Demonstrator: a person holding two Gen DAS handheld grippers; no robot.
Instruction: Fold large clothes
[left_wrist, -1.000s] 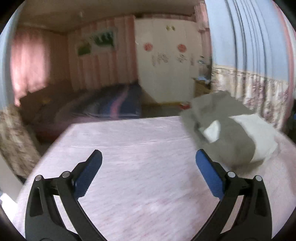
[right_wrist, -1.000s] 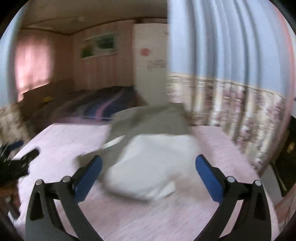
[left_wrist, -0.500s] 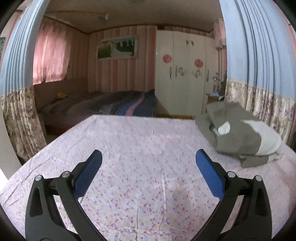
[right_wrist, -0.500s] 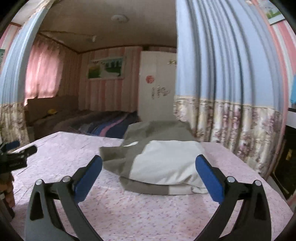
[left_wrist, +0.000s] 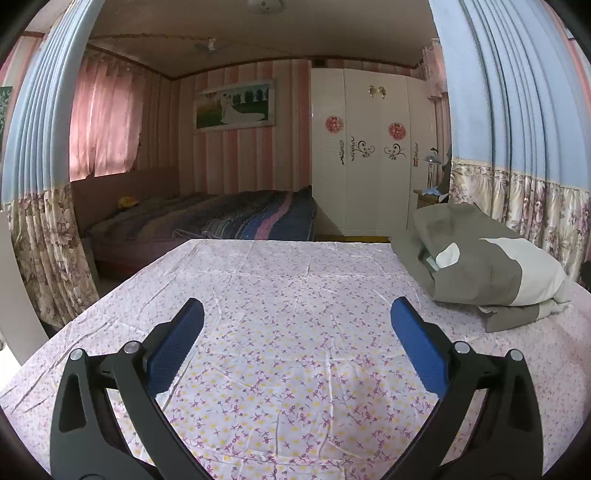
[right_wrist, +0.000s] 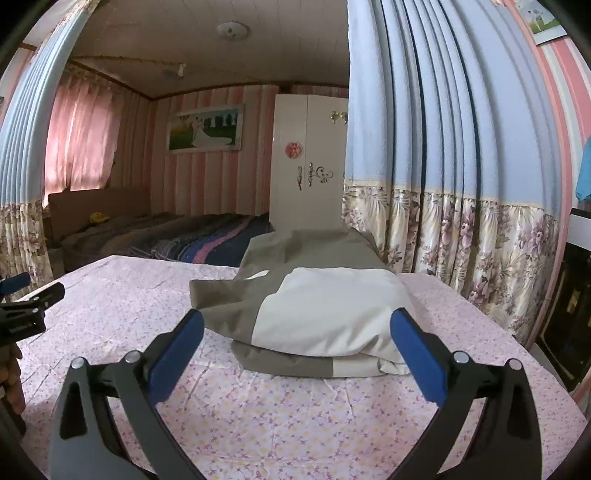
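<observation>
Right wrist view: the right gripper (right_wrist: 296, 328) has its jaws wide and empty, hovering just short of the folded grey-and-cream garment (right_wrist: 317, 306), which lies on the pink floral-sheeted counter (right_wrist: 258, 424) and hides its far edge. The left gripper (left_wrist: 296, 328) is likewise spread wide, holding nothing.

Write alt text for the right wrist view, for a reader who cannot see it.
A folded grey and cream garment lies on a floral sheet, just beyond the open right tool. Blue curtains hang behind it.

Folded garment (right_wrist: 325, 314) on floral sheet (right_wrist: 295, 417)
</observation>
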